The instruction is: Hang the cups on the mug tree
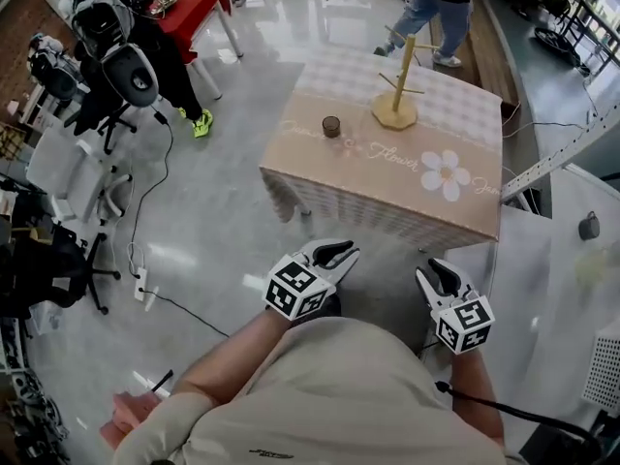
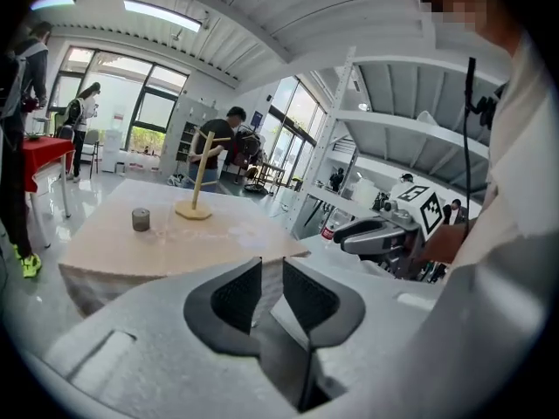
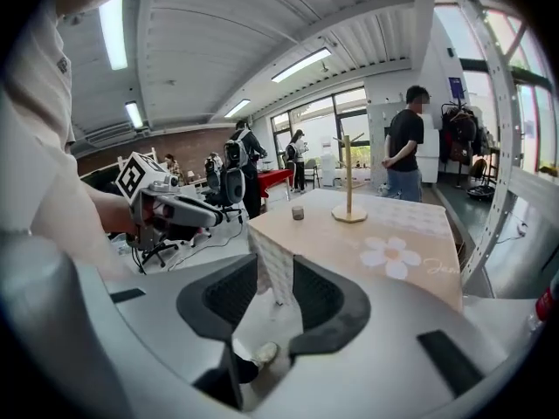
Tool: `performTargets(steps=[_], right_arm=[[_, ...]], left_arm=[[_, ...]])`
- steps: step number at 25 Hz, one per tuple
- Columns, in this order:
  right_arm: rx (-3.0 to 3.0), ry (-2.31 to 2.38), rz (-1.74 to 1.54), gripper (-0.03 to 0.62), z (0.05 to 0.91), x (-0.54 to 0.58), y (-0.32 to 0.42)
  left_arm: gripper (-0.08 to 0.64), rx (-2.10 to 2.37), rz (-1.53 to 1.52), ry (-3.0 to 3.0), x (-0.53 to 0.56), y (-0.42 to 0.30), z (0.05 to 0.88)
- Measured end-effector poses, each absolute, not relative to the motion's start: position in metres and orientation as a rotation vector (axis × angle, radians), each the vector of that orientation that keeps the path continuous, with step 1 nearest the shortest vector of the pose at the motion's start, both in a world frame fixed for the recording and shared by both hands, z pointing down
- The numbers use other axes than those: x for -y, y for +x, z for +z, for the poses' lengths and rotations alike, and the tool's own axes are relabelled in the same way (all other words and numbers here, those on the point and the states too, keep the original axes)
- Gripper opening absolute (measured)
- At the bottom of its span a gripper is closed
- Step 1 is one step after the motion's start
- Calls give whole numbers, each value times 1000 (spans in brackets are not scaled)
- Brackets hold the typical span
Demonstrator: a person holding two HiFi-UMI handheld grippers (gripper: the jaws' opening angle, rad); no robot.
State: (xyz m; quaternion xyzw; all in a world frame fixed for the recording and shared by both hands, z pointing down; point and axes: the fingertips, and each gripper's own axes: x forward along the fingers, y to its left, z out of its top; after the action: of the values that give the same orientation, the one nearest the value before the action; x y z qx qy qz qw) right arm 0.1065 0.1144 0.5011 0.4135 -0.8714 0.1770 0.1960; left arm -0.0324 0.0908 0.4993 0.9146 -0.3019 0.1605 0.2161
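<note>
While we stand well back from the bench (image 1: 373,177), both claws are carried low and close to the body. We read that as a posture for walking up, not for handling. The left claw (image 1: 339,252) has its jaws parted by only a narrow slit with nothing in it. The right claw (image 1: 438,277) is spread wide and equally empty; the bench's near corner shows through its gap, far beyond it.

The one cup (image 1: 331,126) we can make out is small and dark. It stands upright on the patterned cloth, to the left of the mug tree (image 1: 399,85), near it but not touching. The tree's round base sits toward the far side of the bench and its pegs are bare, so by our judgement nothing has been hung and the task is at its very beginning.

Because the cup lies on our left, the left claw looks like the natural one to take it, though its slit seems too tight for the cup and would need widening first. The right claw, already spread, could serve instead, or steady the tree. Either way we must close in and reach past the flower print (image 1: 445,174). A person (image 1: 438,3) stands just beyond the far edge.
</note>
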Motion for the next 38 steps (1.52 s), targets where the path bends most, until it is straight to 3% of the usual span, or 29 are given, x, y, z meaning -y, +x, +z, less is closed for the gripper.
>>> performTargets(steps=[3, 13, 29, 38], right_arm=[[2410, 1231, 521, 133, 494, -80, 92], [2361, 1253, 529, 133, 495, 6, 47], [2346, 1154, 593, 130, 507, 125, 110], [2329, 1131, 644, 129, 518, 165, 164]], left_arm=[[97, 854, 460, 2533, -42, -55, 500], [163, 1029, 564, 2503, 104, -117, 531], [258, 1329, 865, 2209, 273, -134, 633], [293, 1280, 1073, 2018, 306, -123, 680]])
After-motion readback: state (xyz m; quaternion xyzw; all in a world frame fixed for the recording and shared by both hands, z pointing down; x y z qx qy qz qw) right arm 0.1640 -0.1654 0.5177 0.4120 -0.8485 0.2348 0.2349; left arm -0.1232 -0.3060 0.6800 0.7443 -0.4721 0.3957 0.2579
